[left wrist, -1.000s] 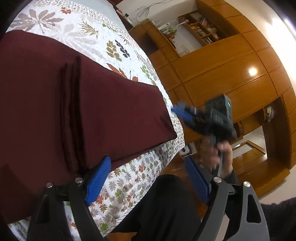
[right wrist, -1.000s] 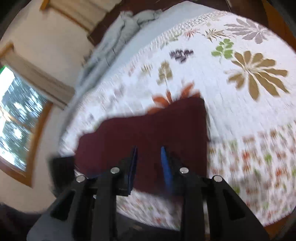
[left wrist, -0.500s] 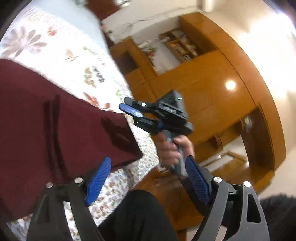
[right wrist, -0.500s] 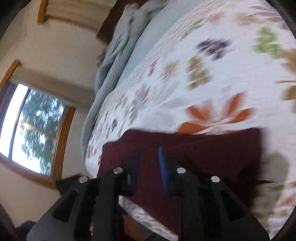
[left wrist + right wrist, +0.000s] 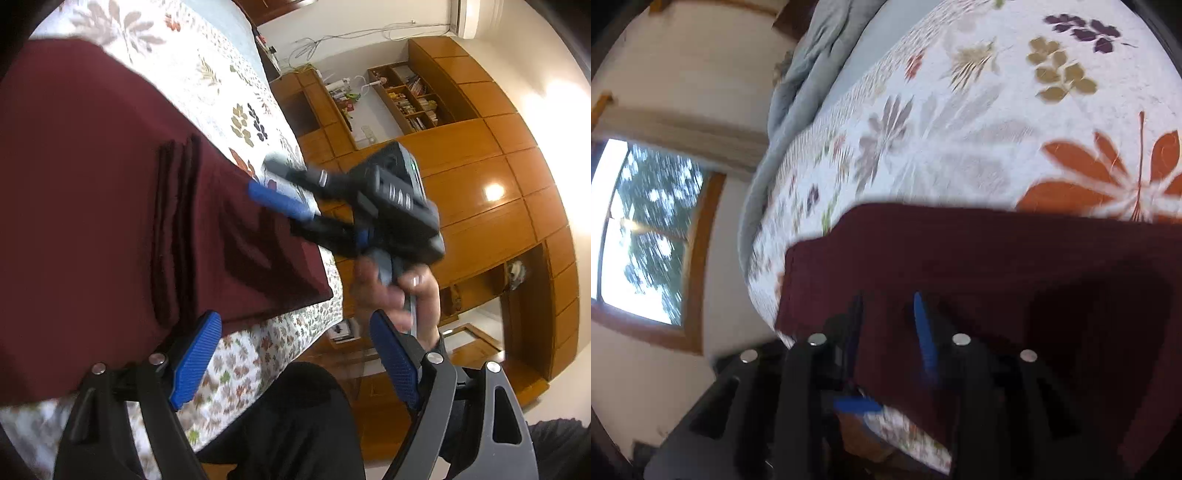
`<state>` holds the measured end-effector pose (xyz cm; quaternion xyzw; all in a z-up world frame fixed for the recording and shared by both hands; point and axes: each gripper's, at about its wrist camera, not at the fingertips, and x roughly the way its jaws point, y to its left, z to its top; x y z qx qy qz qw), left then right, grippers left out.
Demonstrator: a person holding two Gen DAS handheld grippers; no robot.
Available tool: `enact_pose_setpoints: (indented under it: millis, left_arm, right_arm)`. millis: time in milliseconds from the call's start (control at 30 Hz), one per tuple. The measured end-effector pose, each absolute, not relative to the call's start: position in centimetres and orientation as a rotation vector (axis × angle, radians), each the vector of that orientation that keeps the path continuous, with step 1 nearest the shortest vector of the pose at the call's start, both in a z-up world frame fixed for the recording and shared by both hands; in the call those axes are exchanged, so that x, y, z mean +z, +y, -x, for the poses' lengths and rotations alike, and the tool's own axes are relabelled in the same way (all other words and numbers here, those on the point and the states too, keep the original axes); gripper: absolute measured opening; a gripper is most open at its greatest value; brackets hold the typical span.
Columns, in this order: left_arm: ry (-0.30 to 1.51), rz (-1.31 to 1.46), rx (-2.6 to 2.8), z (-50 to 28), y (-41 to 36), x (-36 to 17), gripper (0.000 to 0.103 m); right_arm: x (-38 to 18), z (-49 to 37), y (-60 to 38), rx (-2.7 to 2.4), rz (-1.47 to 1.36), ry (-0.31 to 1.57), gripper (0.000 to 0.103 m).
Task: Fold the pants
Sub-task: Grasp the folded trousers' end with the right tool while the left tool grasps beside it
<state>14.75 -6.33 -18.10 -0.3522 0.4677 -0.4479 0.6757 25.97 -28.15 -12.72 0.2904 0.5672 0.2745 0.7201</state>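
Note:
Dark maroon pants [image 5: 92, 206] lie folded flat on a floral bedspread [image 5: 229, 110], with a stack of folded edges showing as ridges. My left gripper [image 5: 295, 354] stands wide open at the pants' near edge by the bed's side, nothing between its fingers. A hand [image 5: 399, 291] holds my right gripper [image 5: 275, 182] over the pants' right edge. In the right wrist view the right gripper [image 5: 888, 325] hovers over the pants [image 5: 979, 258]. Its jaws stand a narrow gap apart and are opening, and the pads press on no cloth.
The bed's edge drops to a wooden floor at the right. A person's dark-clad leg [image 5: 295, 417] stands close to it. Wooden cupboards [image 5: 480, 177] and a bookshelf [image 5: 410, 96] fill the far wall. A grey blanket [image 5: 812, 62] lies bunched at the bed's far end, beside a window [image 5: 639, 232].
The right gripper has swung from off the bed's corner to over the pants' right edge, and its jaws stand slightly wider. The left gripper shifted a little and stays open.

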Motion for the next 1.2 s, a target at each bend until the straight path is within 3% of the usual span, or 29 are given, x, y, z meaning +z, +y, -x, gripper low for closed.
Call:
enact_pose_setpoints:
  millis: [167, 200, 300, 367, 433, 533, 800, 1200]
  left_arm:
    - [0.979, 0.816, -0.896, -11.9, -0.5, -14.9, 0.083]
    - [0.951, 0.842, -0.819, -10.7, 2.1, -14.4, 0.083]
    - [0.878, 0.907, -0.608, -7.9, 7.9, -13.9, 0.084]
    - [0.830, 0.993, -0.433, -6.1, 11.8, -14.5, 0.087]
    - [0.784, 1.114, -0.254, -4.8, 15.5, -15.7, 0.087]
    - [0.746, 1.205, -0.098, -3.9, 18.8, -17.3, 0.087]
    - [0.777, 1.349, -0.001, -5.3, 22.1, -21.6, 0.087]
    - [0.820, 1.420, -0.006, -8.3, 22.7, -24.7, 0.089]
  right_arm:
    - [-15.2, -22.3, -24.2, 0.578, -0.388, 1.367, 0.034]
    - [-14.6, -22.3, -23.3, 0.570, -0.334, 1.361, 0.042]
    - [-11.1, -23.1, -20.5, 0.644, -0.264, 1.334, 0.041]
    - [-8.5, -24.1, -17.7, 0.695, -0.172, 1.311, 0.049]
    - [-6.5, -25.5, -14.6, 0.765, -0.094, 1.309, 0.070]
    - [-4.9, -28.2, -9.1, 0.891, 0.023, 1.345, 0.076]
    - [-4.7, -35.1, 3.2, 1.038, 0.262, 1.408, 0.078]
    - [-11.1, -40.2, 11.8, 1.185, 0.373, 1.541, 0.080]
